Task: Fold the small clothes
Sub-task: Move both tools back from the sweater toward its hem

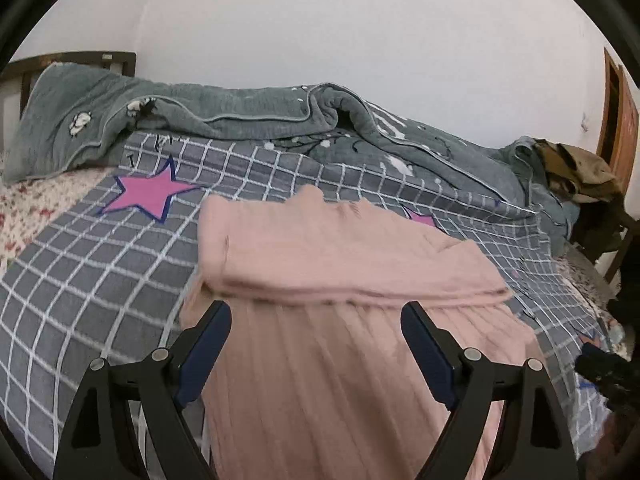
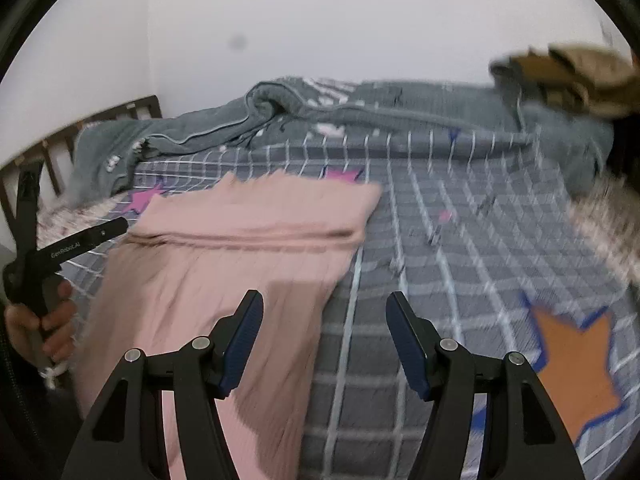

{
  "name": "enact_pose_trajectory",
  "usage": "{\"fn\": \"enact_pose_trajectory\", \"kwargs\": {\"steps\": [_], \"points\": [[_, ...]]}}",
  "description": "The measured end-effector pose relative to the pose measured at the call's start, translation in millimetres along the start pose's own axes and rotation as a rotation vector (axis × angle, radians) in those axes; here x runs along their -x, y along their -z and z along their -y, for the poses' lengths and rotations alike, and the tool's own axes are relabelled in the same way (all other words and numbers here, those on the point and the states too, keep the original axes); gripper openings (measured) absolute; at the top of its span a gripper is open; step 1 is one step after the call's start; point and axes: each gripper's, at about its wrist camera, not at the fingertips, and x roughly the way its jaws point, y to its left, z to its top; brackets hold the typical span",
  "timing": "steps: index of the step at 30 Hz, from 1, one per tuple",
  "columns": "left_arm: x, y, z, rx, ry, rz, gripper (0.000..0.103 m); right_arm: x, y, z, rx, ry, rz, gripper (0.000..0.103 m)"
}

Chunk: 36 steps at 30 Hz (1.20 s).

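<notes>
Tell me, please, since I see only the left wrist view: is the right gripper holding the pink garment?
Observer: No. The right gripper is open with nothing between its jaws, and it hovers over the right edge of the pink garment.
Operator: Thank you. What is on the bedding to the right of that gripper?
Observer: An orange star with a blue outline, printed on the checked sheet.
</notes>
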Motion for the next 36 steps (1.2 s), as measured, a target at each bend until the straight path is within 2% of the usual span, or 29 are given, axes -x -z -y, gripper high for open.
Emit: {"fn": "enact_pose_trajectory", "kwargs": {"steps": [13,18,21,24,30,34,35,36], "points": [[45.9,61.5,-15.0,0.028,-0.008,-0.075,0.086,32.9,56.9,6.4,-0.103,0.105,-0.007,0.063],[49.0,78.6,-22.2,0.042,-0.029,-0.124,0.086,41.5,66.1,16.9,-0.165,0.111,-0.002,0.063],[47.6,88.6,-24.6,0.044,-0.038,-0.159,0.086,37.5,69.4,27.2,-0.219,0.085,-0.041,0.063],[53.7,97.8,-27.5,0.05,-0.019,-0.17,0.086,35.5,75.6,29.1,-0.237,0.055,-0.068,0.057],[62.1,118.2,-33.4,0.05,-0.017,-0.21,0.085,36.9,85.9,7.4,-0.162,-0.007,-0.078,0.055],[71.2,126.2,-32.6,0.031,-0.017,-0.193,0.084,27.7,91.8,-16.9,-0.086,-0.037,-0.118,0.055],[72.4,127.7,-30.9,0.019,-0.018,-0.185,0.083,25.3,92.6,-24.0,-0.061,-0.034,-0.124,0.055],[72.2,128.1,-29.2,0.01,-0.018,-0.186,0.078,22.8,93.5,-30.2,-0.04,-0.031,-0.129,0.055]]}}
